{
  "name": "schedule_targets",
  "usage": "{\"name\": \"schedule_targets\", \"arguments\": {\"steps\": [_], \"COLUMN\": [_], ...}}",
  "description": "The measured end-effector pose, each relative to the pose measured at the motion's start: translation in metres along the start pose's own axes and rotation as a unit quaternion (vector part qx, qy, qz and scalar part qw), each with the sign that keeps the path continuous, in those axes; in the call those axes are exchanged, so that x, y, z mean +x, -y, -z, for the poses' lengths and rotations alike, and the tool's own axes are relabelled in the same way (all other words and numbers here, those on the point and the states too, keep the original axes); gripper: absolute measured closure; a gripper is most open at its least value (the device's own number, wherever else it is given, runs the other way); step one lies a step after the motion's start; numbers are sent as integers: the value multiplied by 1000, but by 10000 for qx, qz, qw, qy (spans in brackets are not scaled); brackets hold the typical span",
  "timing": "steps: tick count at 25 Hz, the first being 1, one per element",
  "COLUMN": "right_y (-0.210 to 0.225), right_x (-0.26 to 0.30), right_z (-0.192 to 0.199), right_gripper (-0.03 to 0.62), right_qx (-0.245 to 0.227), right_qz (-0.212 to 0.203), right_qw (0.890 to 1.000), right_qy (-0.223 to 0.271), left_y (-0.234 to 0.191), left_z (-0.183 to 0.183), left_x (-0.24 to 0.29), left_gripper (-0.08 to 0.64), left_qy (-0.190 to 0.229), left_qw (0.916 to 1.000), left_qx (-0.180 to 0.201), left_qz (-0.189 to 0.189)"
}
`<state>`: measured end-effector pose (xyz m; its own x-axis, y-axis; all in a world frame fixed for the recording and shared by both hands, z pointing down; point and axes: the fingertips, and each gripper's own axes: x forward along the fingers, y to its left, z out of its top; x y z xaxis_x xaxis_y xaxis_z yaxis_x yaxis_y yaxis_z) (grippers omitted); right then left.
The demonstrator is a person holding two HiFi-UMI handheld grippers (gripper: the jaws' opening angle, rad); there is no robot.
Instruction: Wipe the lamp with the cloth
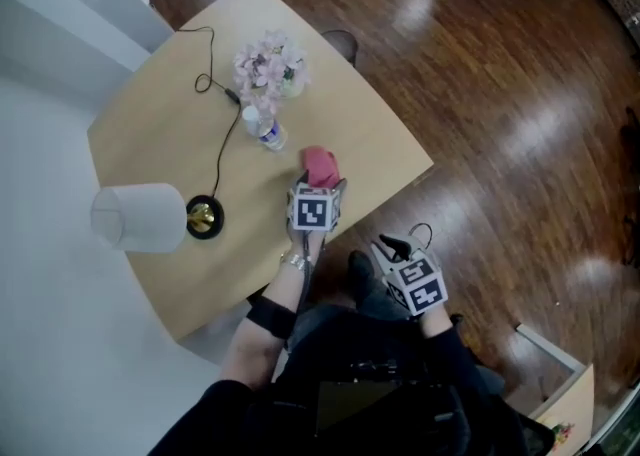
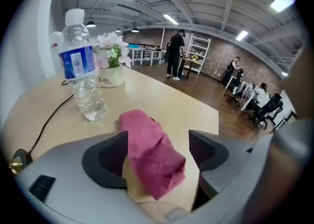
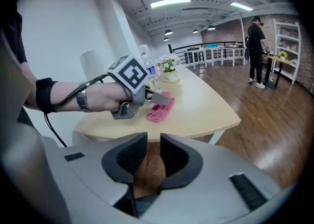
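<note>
A crumpled pink cloth (image 1: 320,165) lies on the tan table (image 1: 380,134) near its front right edge. My left gripper (image 1: 319,185) points down at it, open, with the cloth (image 2: 147,144) between the wide-set jaws and a clear gap on the right side. The lamp, with a white shade (image 1: 140,216) and a black and gold base (image 1: 203,216), stands at the table's left end, away from both grippers. My right gripper (image 1: 393,247) hangs off the table's front edge over the floor, shut to a thin slit with nothing in it (image 3: 153,156). In the right gripper view the cloth (image 3: 159,111) lies just under the left gripper (image 3: 162,100).
A clear water bottle (image 1: 265,129) with a blue label stands just beyond the cloth. A pot of pale pink flowers (image 1: 268,66) is further back. The lamp's black cord (image 1: 215,139) runs across the table. People and shelves are far off across the wooden floor (image 1: 500,94).
</note>
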<state>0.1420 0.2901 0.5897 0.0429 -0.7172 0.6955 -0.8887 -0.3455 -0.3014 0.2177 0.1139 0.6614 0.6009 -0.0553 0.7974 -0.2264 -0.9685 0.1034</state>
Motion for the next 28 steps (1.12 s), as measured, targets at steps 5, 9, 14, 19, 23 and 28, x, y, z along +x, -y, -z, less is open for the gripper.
{"name": "schedule_targets", "arguments": {"steps": [5,9,14,19,23,28], "right_y": [9,15,22,18,14,-9], "right_x": [5,5,6,7,4,12], "right_z": [-5,-8,-11,-13,-21,-41], "right_gripper": [505,505,505,505,505,505], "right_qx": [-108,-203,-257,-284,-298,-510], "right_qz": [-72,-80,-25,-93,-23,-146], "right_qw": [9999,9998,9997,9996,9995,9984], "right_qy": [31,27,36,14,59,177], "left_y": [-22,-25,-21,-21,-25,-30], "left_z": [7,12,15,13,11,7], "left_x": [36,40,42,40,32,-28], "left_gripper": [158,166,227,391,428,433], "left_qy": [-275,-361,-417,-318,-209,239], "left_qw": [9968,9948,9950,9950,9973,9990], "left_qx": [-241,-304,-68,189,154,164], "left_qz": [-711,-906,-900,-924,-688,-351]}}
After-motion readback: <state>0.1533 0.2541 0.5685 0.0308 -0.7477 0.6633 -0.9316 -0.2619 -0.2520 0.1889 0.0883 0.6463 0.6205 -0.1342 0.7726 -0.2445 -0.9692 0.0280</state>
